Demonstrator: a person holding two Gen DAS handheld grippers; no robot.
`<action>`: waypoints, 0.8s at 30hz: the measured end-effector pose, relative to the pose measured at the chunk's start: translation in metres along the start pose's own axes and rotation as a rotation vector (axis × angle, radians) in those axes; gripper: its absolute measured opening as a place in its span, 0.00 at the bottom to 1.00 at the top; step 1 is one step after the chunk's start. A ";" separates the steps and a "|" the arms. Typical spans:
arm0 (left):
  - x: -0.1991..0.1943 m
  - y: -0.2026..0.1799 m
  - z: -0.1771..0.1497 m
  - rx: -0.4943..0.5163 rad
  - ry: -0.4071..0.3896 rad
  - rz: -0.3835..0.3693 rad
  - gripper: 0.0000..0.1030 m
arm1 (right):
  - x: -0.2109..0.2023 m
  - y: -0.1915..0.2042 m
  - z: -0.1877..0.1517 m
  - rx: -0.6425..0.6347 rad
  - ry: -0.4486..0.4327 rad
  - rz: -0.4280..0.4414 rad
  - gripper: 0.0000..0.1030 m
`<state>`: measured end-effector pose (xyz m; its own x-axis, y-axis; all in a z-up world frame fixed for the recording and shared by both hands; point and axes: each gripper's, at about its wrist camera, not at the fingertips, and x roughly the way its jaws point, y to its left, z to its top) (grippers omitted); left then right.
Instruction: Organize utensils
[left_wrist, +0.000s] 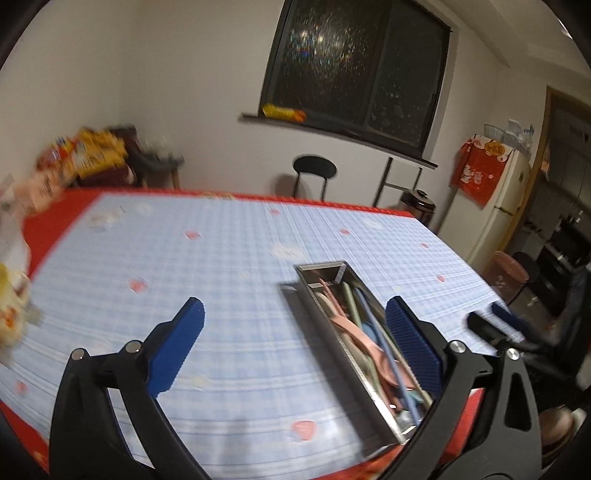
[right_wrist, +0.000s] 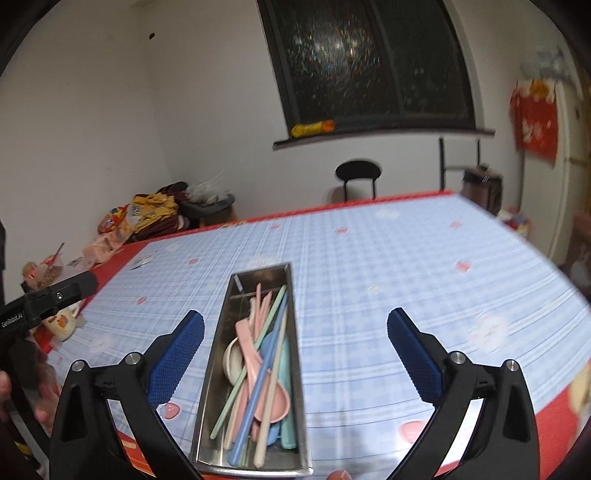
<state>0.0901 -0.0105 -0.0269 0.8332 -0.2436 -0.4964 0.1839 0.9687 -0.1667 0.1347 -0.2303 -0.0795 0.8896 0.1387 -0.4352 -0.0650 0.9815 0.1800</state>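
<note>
A long steel tray (right_wrist: 207, 387) lies on the table (right_wrist: 406, 266), which has a blue checked cloth with a red border. The tray holds the utensils (right_wrist: 258, 369): pastel spoons and chopsticks in pink, green, blue and cream, lying mixed along its length. The far end of the tray has a small divided part, and only the tips of a few utensils reach there.

The right gripper (right_wrist: 295, 339) hangs above the table with its jaws wide apart and nothing between the blue pads; the tray is seen below, between the fingers but closer to the left one. The left gripper (left_wrist: 293, 338) is also wide open and holds nothing. In its view the tray (left_wrist: 325, 332) lies to the right, partly behind the right finger (this picture is blurred).

Each gripper is seen at the edge of the other's view. Behind the table stand a black chair (right_wrist: 358, 173) and a dark window (right_wrist: 369, 62).
</note>
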 end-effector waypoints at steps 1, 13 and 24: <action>-0.008 0.000 0.002 0.023 -0.019 0.018 0.94 | -0.009 0.002 0.004 -0.022 -0.015 -0.024 0.94; -0.063 -0.007 0.006 0.141 -0.116 0.100 0.94 | -0.072 0.014 0.020 -0.075 -0.089 -0.152 0.94; -0.075 -0.015 -0.004 0.156 -0.156 0.150 0.94 | -0.082 0.028 0.013 -0.126 -0.086 -0.195 0.94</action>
<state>0.0230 -0.0071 0.0097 0.9252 -0.0985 -0.3664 0.1208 0.9919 0.0385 0.0658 -0.2162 -0.0270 0.9256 -0.0612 -0.3735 0.0605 0.9981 -0.0136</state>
